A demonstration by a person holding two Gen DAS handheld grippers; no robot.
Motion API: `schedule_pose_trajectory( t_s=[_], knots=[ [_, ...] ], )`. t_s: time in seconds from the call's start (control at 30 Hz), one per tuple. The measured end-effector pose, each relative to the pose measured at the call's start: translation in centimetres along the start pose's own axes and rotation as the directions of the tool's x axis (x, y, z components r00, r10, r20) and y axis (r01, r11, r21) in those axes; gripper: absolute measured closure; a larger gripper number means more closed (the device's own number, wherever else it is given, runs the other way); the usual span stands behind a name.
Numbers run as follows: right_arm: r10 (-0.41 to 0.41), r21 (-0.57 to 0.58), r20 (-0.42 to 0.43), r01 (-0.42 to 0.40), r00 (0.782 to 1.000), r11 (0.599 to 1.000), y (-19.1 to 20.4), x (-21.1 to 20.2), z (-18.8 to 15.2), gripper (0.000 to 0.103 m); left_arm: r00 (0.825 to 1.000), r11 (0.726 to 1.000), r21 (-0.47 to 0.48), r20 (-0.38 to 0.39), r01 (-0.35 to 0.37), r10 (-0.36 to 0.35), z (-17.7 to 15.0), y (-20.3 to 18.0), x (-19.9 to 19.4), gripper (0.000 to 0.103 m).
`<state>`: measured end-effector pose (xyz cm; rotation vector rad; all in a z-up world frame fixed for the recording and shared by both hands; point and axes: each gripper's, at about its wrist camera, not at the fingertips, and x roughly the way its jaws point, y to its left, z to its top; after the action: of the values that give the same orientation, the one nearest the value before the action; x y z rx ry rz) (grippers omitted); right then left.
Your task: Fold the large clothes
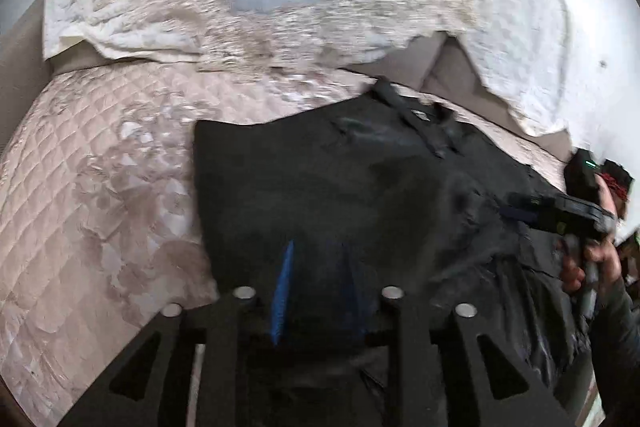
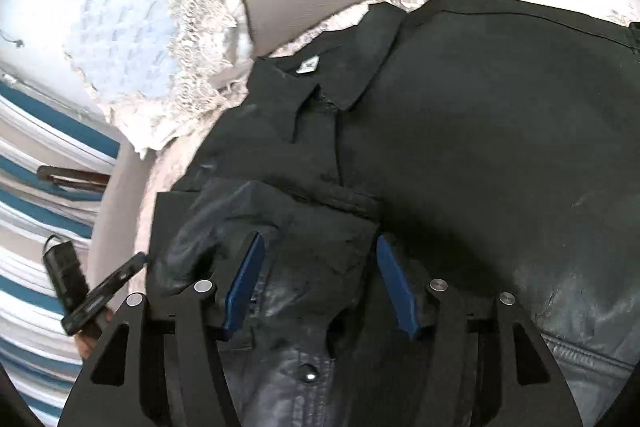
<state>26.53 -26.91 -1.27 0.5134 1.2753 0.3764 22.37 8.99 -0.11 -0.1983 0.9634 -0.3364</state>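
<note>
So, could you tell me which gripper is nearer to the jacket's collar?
Right. The right gripper hovers open just below the collar; the left gripper sits over the jacket's far side.

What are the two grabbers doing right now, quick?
Left gripper: open over the black jacket, holding nothing.
Right gripper: open, jacket between its fingers, not pinched.

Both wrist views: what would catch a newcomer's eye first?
A large black collared jacket lies spread across the pale pink quilted bedspread, filling the middle of both views. The right gripper hangs open over its shiny front near a snap button. White lace-edged covers are draped behind.
</note>
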Motion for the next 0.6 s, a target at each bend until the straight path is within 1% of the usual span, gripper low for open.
schedule_pose_trajectory(
  t_s=[0.03,0.07,0.13,0.17,0.2,0.23,0.27,0.3,0.33,0.37,0.4,0.43,0.47,0.5,0.53,0.57,0.6],
  knots=[
    [0.004,-0.01,-0.02,-0.004,1.0,1.0,0.2,0.5,-0.1,0.044,1.0,1.0,0.013,0.002,0.014,-0.014,-0.2,-0.7,0.0,0.049],
    [-0.004,-0.027,-0.025,0.004,1.0,1.0,0.8,1.0,-0.2,0.048,1.0,0.999,0.037,-0.004,0.03,-0.03,-0.6,-1.7,0.2,0.046],
    [-0.028,-0.06,-0.03,0.026,0.999,0.998,1.8,1.7,-0.1,0.101,0.998,0.994,0.096,-0.03,0.053,-0.051,-1.1,-3.6,1.0,0.045],
    [-0.035,-0.081,-0.026,0.033,0.999,0.996,2.1,1.7,-0.1,0.101,0.998,0.991,0.122,-0.041,0.058,-0.053,-1.4,-4.4,1.6,0.045],
    [-0.049,-0.127,0.001,0.049,0.999,0.991,3.0,1.3,0.2,0.101,0.997,0.988,0.142,-0.055,0.056,-0.048,-1.7,-5.1,2.2,0.045],
    [-0.036,-0.168,0.046,0.043,0.998,0.985,3.7,0.2,0.4,0.101,0.997,0.985,0.167,-0.071,0.036,-0.024,-1.9,-5.6,2.9,0.045],
    [0.001,-0.214,0.117,0.024,0.993,0.976,4.7,-1.6,0.8,0.101,0.997,0.982,0.187,-0.074,0.008,0.006,-1.9,-5.8,3.4,0.049],
    [0.036,-0.268,0.2,0.019,0.979,0.963,5.7,-4.0,1.0,0.102,0.998,0.981,0.192,-0.064,-0.016,0.029,-1.8,-5.6,3.6,0.066],
    [0.068,-0.325,0.269,0.024,0.961,0.945,6.3,-5.9,1.1,0.102,0.998,0.985,0.173,-0.058,-0.018,0.028,-1.6,-5.0,3.5,0.071],
    [0.07,-0.345,0.301,0.04,0.951,0.938,6.4,-6.7,1.4,0.102,0.999,0.99,0.137,-0.05,-0.011,0.018,-1.4,-4.2,3.2,0.071],
    [0.031,-0.327,0.288,0.068,0.957,0.943,5.6,-6.5,2.2,0.102,0.999,0.995,0.096,-0.035,-0.007,0.011,-1.2,-3.3,2.9,0.071],
    [-0.014,-0.284,0.231,0.081,0.973,0.955,4.1,-5.4,2.8,0.101,0.999,0.998,0.068,-0.032,-0.007,0.009,-1.3,-2.6,2.8,0.067],
    [-0.077,-0.247,0.181,0.121,0.981,0.961,2.8,-4.2,3.0,0.101,0.999,0.999,0.035,-0.053,-0.001,0.003,-1.2,-1.8,2.9,0.066],
    [-0.186,-0.224,0.144,0.215,0.972,0.951,1.5,-3.1,2.7,0.1,0.998,1.0,0.015,-0.068,-0.01,0.011,-1.2,-1.5,3.0,0.065],
    [-0.222,-0.223,0.144,0.25,0.964,0.942,0.9,-2.9,2.3,0.096,0.998,1.0,0.005,-0.062,-0.02,0.02,-1.2,-1.3,2.6,0.065],
    [-0.233,-0.212,0.162,0.264,0.959,0.941,0.2,-3.4,1.4,0.095,0.999,1.0,0.006,-0.041,-0.024,0.024,-1.3,-1.3,1.9,0.064],
    [-0.216,-0.192,0.174,0.248,0.961,0.95,-0.2,-4.1,0.8,0.087,1.0,1.0,0.007,-0.014,-0.027,0.027,-1.3,-1.3,1.0,0.06]
  ],
)
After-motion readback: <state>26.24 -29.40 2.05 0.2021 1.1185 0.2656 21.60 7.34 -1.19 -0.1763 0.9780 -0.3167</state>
